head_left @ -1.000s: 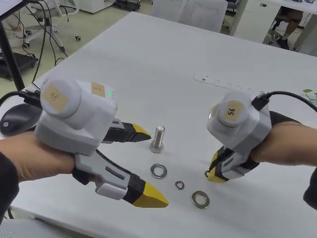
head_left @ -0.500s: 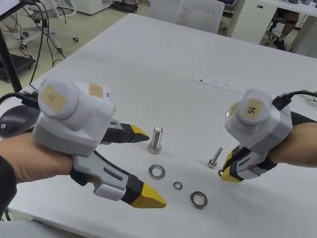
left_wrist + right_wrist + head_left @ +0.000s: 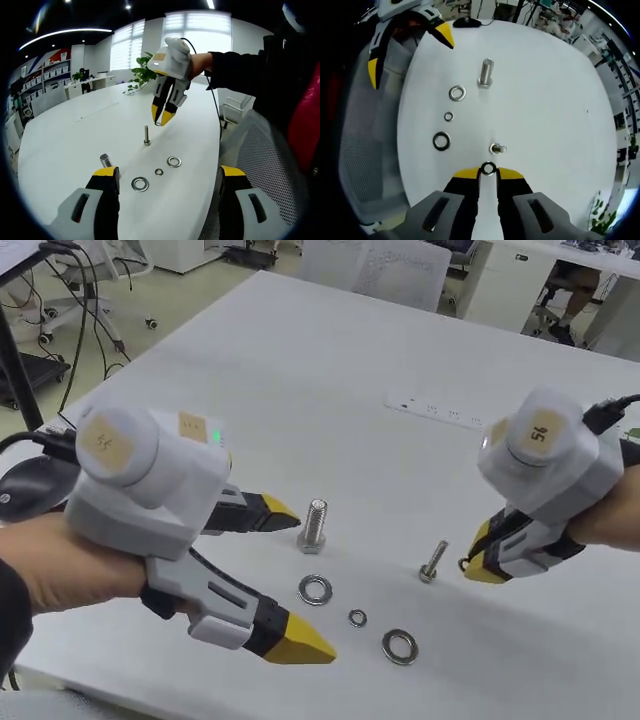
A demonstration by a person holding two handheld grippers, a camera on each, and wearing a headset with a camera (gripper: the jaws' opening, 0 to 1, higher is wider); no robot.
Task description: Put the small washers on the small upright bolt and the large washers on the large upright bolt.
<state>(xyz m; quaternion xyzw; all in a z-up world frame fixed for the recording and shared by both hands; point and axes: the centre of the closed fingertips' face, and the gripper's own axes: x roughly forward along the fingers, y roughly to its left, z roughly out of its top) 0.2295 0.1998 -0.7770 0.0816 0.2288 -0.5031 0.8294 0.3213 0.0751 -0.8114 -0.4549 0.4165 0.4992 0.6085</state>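
The large bolt [image 3: 314, 525] stands upright on the white table [image 3: 300, 370], and the small bolt [image 3: 433, 560] stands to its right. In front of them lie a large washer [image 3: 315, 590], a small washer [image 3: 357, 618] and a second large washer [image 3: 400, 646]. My left gripper [image 3: 290, 580] is open, its jaws either side of the left large washer. My right gripper [image 3: 485, 566] hovers just right of the small bolt, shut on a small washer [image 3: 488, 169]. From the right gripper view the small bolt [image 3: 497, 148] is just ahead of the tips, with the large bolt [image 3: 485, 73] farther on.
A white power strip [image 3: 440, 412] lies flat farther back on the table. A black rounded device [image 3: 30, 485] sits at the left edge. The near table edge runs just below the left gripper. Office chairs and cables stand on the floor beyond.
My right gripper has moved right and upward with the small washer, uncovering the small upright bolt. The left gripper has stayed nearly still.
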